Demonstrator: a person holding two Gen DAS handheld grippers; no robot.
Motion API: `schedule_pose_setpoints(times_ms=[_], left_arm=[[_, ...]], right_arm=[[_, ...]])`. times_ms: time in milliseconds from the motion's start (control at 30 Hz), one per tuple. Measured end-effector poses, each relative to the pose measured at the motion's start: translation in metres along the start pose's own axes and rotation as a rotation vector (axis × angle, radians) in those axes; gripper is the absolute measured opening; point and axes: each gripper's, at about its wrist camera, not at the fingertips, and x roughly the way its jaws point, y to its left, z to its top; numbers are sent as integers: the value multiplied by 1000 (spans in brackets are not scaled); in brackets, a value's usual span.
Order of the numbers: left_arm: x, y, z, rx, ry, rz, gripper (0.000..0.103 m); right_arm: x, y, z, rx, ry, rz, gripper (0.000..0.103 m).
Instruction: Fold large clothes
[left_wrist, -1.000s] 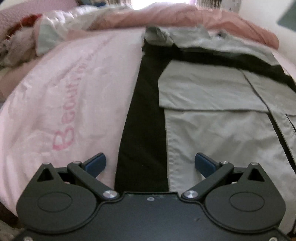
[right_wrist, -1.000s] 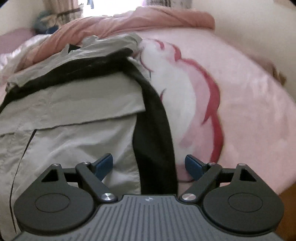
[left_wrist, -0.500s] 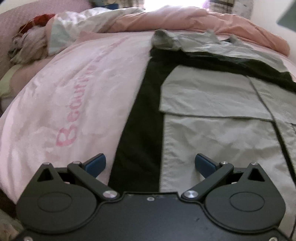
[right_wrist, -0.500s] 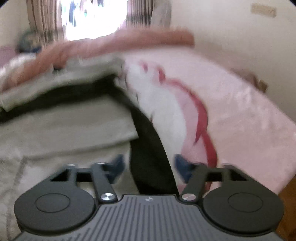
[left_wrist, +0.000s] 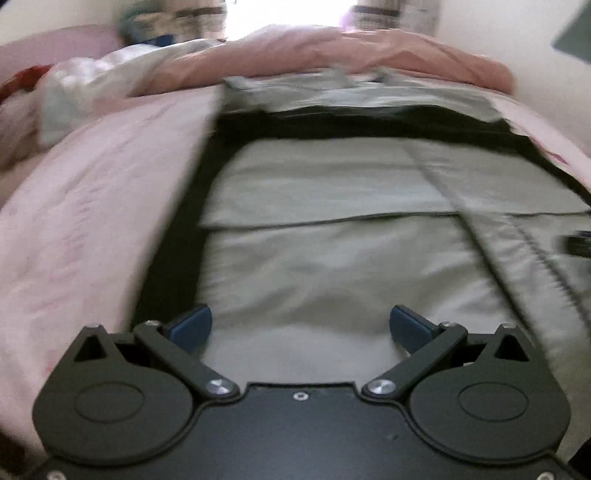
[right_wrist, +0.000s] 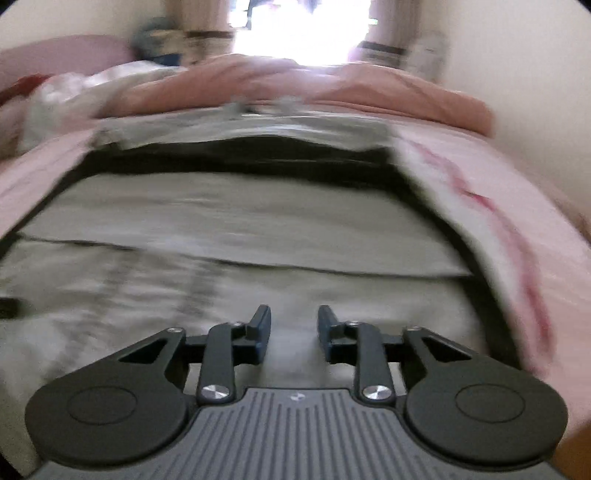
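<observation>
The jacket (left_wrist: 332, 258) lay flat on the pink bedspread (left_wrist: 92, 221), pale grey panels framed by black strips down both sides and a black band across the top. A flap seam crossed its chest, and a zip line ran down toward the near right in the left view. Its grey collar end bunched up at the far side, just short of the rumpled salmon duvet (left_wrist: 332, 55) heaped beyond the jacket. Both views were smeared with blur, so finer detail on the cloth could not be told.

The left gripper (left_wrist: 301, 326) hung over the jacket's near edge, blue pads spread wide, nothing between them. The right gripper (right_wrist: 294, 330) sat over the jacket's near grey panel (right_wrist: 258, 295), fingers drawn in to a narrow gap; whether they pinched any cloth could not be told. Red print (right_wrist: 517, 258) showed on the bedspread right of the jacket.
</observation>
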Motion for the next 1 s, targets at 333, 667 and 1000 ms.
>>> schedule_pose_setpoints(times_ms=[333,667,1000], left_arm=[[-30,67,-36,-140,61,-8,103],[-27,57,-31,-104,85,-89,101],[-40,68,-27,-181,107,-100,77]], right_arm=[[-43,-152,-59,302,91,-42,83],[-30,-122,-47,181,87,-31,50],[-26,-118,-39,146,86,52,18]])
